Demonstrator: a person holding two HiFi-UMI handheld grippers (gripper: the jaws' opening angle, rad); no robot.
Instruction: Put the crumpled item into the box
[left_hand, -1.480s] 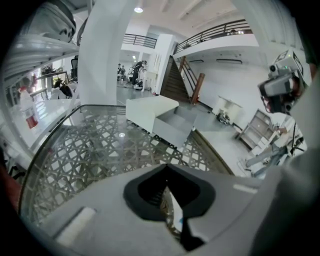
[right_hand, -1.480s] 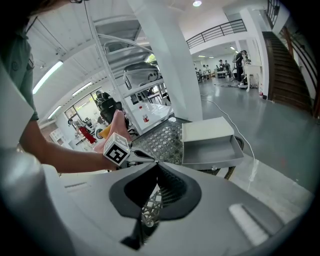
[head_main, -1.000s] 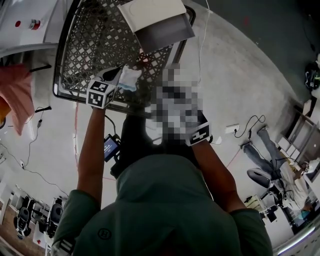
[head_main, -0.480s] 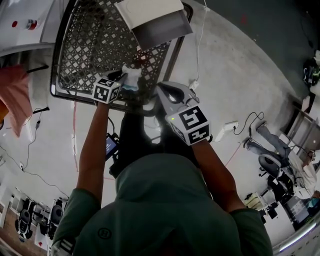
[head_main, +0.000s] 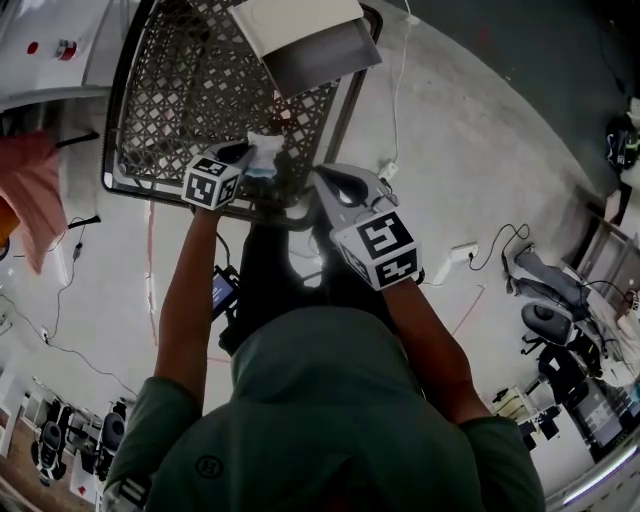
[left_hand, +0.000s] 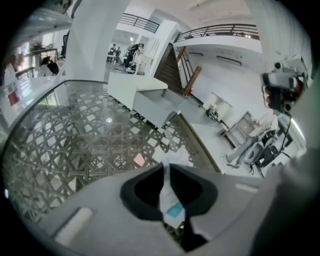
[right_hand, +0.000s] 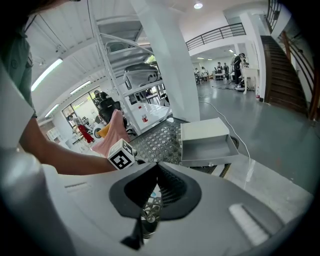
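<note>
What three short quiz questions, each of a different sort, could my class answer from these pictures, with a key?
1. True or false: the crumpled item already lies inside the box.
2. Which gripper has the item between its jaws? A left; B right; C neither.
3. Fill in: the box stands on the ____-patterned table.
Key: 1 false: it is still outside the box, near the table's near edge. 2 A: the left gripper pinches it; its jaws have just been closing, with the item between them. 3 lattice.
</note>
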